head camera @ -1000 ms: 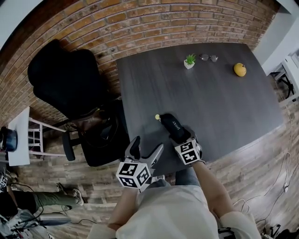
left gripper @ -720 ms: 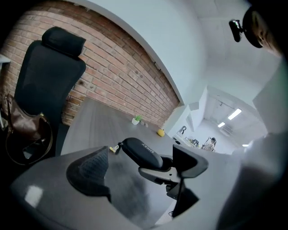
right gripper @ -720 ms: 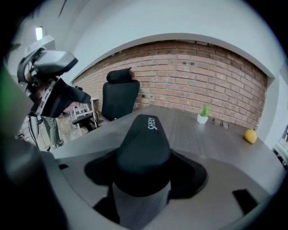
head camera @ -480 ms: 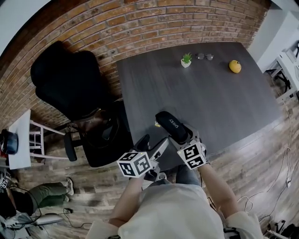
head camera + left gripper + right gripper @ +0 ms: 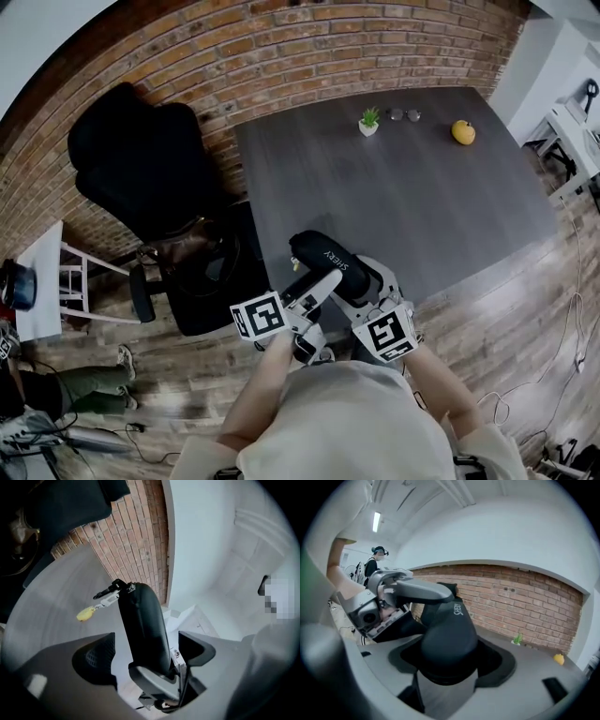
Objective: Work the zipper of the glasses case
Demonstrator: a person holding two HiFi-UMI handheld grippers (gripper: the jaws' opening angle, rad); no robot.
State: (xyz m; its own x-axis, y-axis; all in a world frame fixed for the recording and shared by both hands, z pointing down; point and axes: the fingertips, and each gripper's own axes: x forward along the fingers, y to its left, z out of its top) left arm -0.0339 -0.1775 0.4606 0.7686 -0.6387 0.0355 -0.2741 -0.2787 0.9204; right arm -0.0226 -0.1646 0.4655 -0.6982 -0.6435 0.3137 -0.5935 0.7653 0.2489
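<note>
Looking down from the head view, we've got the black glasses case [image 5: 323,258] lifted off the dark table [image 5: 422,206], up in the air by the table's near edge, right in front of the person's body. The right gripper [image 5: 354,279] has it: in the right gripper view the jaws sit against both sides of the case's near end, clamped on it, and the case points away from the camera with white lettering along its side. The left gripper [image 5: 314,309] has its jaws spread wide and empty. In the left gripper view the case [image 5: 143,625] rises through the gap between them with clear space on either side, so nothing is pinched there. From that same view we can see the zipper pull at the far tip of the case, with a little yellow tag [image 5: 86,615] hanging off it on a short chain, sticking out to the left in the picture, well clear of the left jaws. In the right gripper view one grey finger of the left gripper reaches across above the far part of the case [image 5: 447,639] — touching or just over it, we honestly can't tell. Further back on the table there's a small potted plant [image 5: 368,122], a pair of glasses [image 5: 404,114] just beside it, and a round yellow thing [image 5: 462,132] near those. A black chair [image 5: 141,159] stands by the brick wall [image 5: 281,47], left of the table.
</note>
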